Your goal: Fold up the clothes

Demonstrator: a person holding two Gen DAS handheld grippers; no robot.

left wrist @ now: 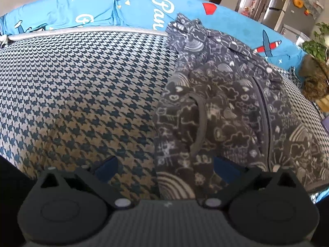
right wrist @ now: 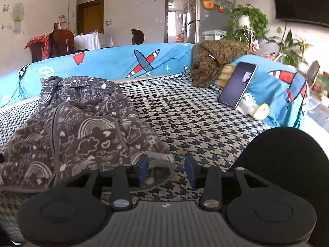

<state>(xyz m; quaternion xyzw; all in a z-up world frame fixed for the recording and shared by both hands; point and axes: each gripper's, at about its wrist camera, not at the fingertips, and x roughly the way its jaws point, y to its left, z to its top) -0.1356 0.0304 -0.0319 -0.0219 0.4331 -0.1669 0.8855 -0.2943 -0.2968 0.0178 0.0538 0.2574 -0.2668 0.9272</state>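
Observation:
A dark grey fleece jacket (left wrist: 226, 107) with white doodle print lies crumpled on the houndstooth sofa seat (left wrist: 82, 94). My left gripper (left wrist: 165, 167) is open above its near left edge, fingers wide apart and empty. In the right wrist view the jacket (right wrist: 82, 133) lies at the left. My right gripper (right wrist: 166, 169) is open at the jacket's near right cuff (right wrist: 158, 164); the left finger touches or overlaps the cuff and the right finger is over bare seat (right wrist: 195, 119).
A blue printed sofa cover (right wrist: 123, 61) wraps the back and arm. A tablet (right wrist: 237, 84) leans on the right arm, beside a brown patterned cloth (right wrist: 216, 59) and a small white-and-yellow item (right wrist: 260, 111). Potted plants (right wrist: 248, 22) stand behind.

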